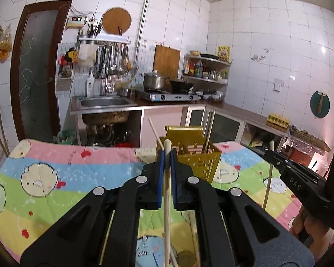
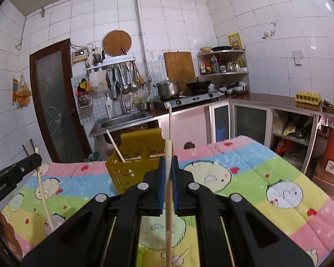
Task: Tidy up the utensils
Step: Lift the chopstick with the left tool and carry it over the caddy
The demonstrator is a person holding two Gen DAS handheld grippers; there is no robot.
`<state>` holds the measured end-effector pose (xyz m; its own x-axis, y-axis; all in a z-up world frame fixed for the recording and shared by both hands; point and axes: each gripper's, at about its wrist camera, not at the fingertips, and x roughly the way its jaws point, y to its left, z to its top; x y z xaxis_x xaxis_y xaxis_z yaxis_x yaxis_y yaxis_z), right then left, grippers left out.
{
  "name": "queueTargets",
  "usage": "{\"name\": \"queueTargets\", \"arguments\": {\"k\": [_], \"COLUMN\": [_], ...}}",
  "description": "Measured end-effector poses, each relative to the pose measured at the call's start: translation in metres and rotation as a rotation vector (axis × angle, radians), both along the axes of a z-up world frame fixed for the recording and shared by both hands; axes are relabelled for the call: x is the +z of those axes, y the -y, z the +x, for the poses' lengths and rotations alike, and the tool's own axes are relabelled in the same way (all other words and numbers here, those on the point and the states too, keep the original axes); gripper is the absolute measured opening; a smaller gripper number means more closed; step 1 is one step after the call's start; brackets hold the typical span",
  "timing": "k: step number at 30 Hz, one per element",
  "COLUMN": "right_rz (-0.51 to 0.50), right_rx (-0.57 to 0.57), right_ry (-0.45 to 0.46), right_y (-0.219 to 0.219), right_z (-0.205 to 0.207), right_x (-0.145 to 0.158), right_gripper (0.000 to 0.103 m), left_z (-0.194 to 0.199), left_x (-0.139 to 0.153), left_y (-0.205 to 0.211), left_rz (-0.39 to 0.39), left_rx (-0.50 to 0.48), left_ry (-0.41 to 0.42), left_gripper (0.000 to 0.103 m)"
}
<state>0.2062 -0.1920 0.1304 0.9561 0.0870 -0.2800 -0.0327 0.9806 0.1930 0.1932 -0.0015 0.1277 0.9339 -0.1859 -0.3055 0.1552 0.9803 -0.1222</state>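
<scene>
- Left wrist view: the left gripper point(image 1: 167, 155) has its jaws closed on a pale wooden chopstick point(image 1: 167, 200), which stands nearly upright between the blue pads point(image 1: 159, 166) with its blunt tip just above them.
- Just beyond the jaws sits the yellow perforated utensil holder point(image 1: 202, 162) on the desk, which is covered by a pastel cartoon quilt point(image 1: 66, 166); two more chopsticks stand in the holder — one leaning left point(image 1: 154, 131), one close to upright at its right side point(image 1: 209, 131).
- Near the bottom edge, under the gripper, loose chopsticks point(image 1: 194, 240) lie on the quilt beside a round brown object point(image 1: 186, 258); what that is cannot be told.
- At the right, the right gripper point(image 1: 271, 153) comes in from the side, held by a hand point(image 1: 305, 222), with another chopstick point(image 1: 269, 178) clamped upright in its tip.
- Right wrist view: the right gripper point(image 2: 168, 162) has its jaws shut on a chopstick point(image 2: 168, 200) that rises a little above the blue pads point(image 2: 162, 178).
- The yellow holder point(image 2: 131, 166) stands just beyond and slightly left, tilted in this view, a chopstick point(image 2: 115, 145) leaning left in it and another point(image 2: 170, 122) upright behind.
- At far left the left gripper point(image 2: 34, 159) holds its chopstick point(image 2: 43, 191) above the quilt point(image 2: 256, 178) — the stick slants down to the right.
- One loose chopstick point(image 2: 181, 255) lies on the quilt near the bottom edge.
</scene>
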Motion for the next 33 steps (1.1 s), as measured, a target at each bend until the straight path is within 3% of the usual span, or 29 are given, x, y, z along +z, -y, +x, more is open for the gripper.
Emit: {"name": "queueTargets", "arguments": {"k": [8,20,27,33], "right_rz": [0.022,0.001,-0.022,-0.03], "right_rx": [0.004,-0.02,-0.03,-0.024], "right_ry": [0.053,0.248,0.389,0.408], "right_y": [0.007,0.001,-0.012,-0.022], "right_z": [0.027,0.08,0.112,0.144], "right_x": [0.024,0.091,0.112,0.101], "right_gripper": [0.006,0.006,0.006,0.006], "left_z": [0.024,0.095,0.144,0.182], "left_x": [0.026,0.084,0.091,0.067], "left_y": [0.004,0.019,0.035,0.044], "left_rz": [-0.003,-0.01,-0.015,-0.006], "left_rx": [-0.014,0.036,0.082,0.087], "left_ry": [0.063,0.25,0.293,0.271], "left_gripper": [0.005,0.004,0.004,0.004]}}
